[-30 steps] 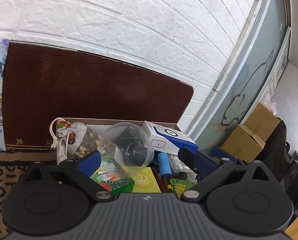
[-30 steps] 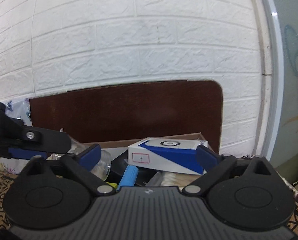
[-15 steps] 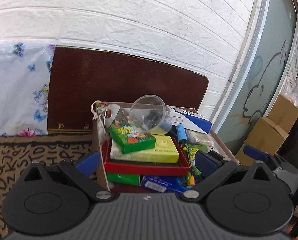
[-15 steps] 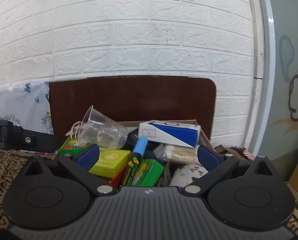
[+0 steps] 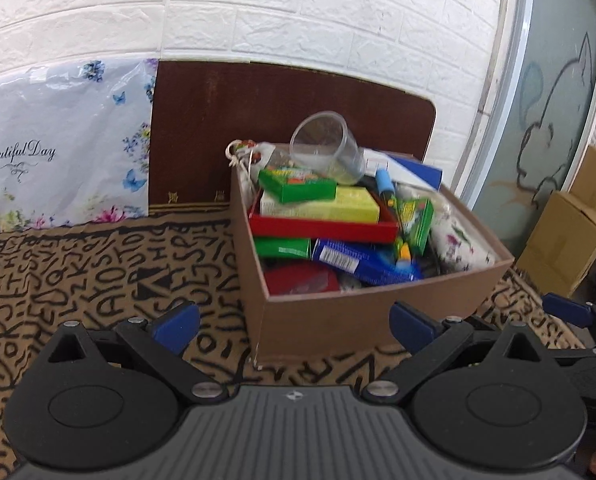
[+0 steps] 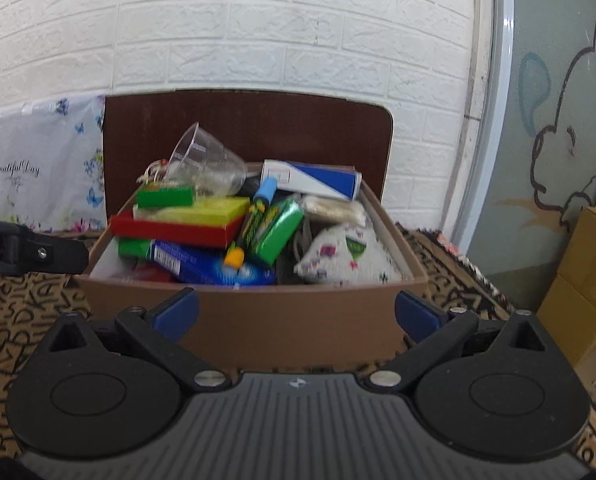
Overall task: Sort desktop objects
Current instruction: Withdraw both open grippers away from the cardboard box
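A brown cardboard box [image 5: 362,320] stands on the patterned cloth, also in the right wrist view [image 6: 290,320]. It is heaped with things: a clear plastic cup [image 5: 326,148] lying on its side, a green box [image 5: 298,186], a yellow-green box [image 5: 338,204] on a red tray [image 5: 322,230], a blue packet [image 5: 362,260], a blue-capped marker [image 6: 254,220], a blue-and-white box [image 6: 318,180] and a floral pouch [image 6: 346,256]. My left gripper [image 5: 294,326] is open and empty in front of the box. My right gripper [image 6: 296,314] is open and empty, just before the box's near wall.
A tan cloth with black letters [image 5: 98,272] covers the table. A dark brown board [image 5: 258,108] and a floral bag [image 5: 58,152] lean on the white brick wall. Cardboard cartons [image 5: 570,232] stand at the right. The left gripper's arm [image 6: 26,250] shows at the right view's left edge.
Both grippers have pulled back and up from over the box. The whole box and the cloth in front of it have come into view. Both stay open.
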Tool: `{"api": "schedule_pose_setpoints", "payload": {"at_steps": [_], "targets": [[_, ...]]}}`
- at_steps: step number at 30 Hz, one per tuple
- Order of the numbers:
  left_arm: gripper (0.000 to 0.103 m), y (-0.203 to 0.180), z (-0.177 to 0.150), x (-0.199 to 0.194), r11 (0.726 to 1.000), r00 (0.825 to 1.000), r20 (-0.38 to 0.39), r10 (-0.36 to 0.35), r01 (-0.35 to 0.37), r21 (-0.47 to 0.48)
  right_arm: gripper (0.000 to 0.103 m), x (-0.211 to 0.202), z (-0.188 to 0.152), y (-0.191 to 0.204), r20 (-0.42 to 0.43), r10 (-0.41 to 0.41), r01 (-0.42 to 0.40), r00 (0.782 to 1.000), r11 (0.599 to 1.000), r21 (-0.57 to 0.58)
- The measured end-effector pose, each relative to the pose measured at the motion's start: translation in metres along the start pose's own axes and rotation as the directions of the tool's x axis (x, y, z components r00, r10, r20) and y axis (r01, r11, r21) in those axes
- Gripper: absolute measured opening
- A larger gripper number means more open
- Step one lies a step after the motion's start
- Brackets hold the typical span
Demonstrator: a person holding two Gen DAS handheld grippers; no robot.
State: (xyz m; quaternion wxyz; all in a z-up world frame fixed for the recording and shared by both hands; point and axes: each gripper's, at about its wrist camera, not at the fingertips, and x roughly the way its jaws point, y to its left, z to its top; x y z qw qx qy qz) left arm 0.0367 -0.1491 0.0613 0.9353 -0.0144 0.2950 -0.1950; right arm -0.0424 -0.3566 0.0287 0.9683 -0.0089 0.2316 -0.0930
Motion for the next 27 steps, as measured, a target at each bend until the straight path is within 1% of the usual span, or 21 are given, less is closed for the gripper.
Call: {"api": "schedule_pose_setpoints", "payload": {"at_steps": [3, 6, 20, 27], "targets": [[0.103, -0.001, -0.009, -0.005, 1.0, 1.0, -0.012, 0.004, -0.004, -0.002, 0.101, -0.008, -0.011, 0.003, -0.027, 0.002, -0.002, 1.0, 1.0, 0.006], [0.103, -0.005, -0.014, -0.012, 1.0, 1.0, -0.008, 0.013, -0.012, 0.015, 0.101, -0.016, -0.018, 0.005, -0.039, -0.002, 0.002, 0.999, 1.0, 0.01], [0.103, -0.015, -0.027, -0.033, 0.999, 1.0, 0.0, -0.001, 0.001, 0.05, 0.101, -0.043, -0.024, 0.009, -0.03, -0.031, 0.031, 0.999, 0.999, 0.022], [0.103, -0.015, -0.03, -0.039, 0.998, 1.0, 0.01, -0.028, 0.027, 0.053, 0.101, -0.048, -0.024, 0.014, -0.027, -0.033, 0.033, 0.999, 0.999, 0.007]]}}
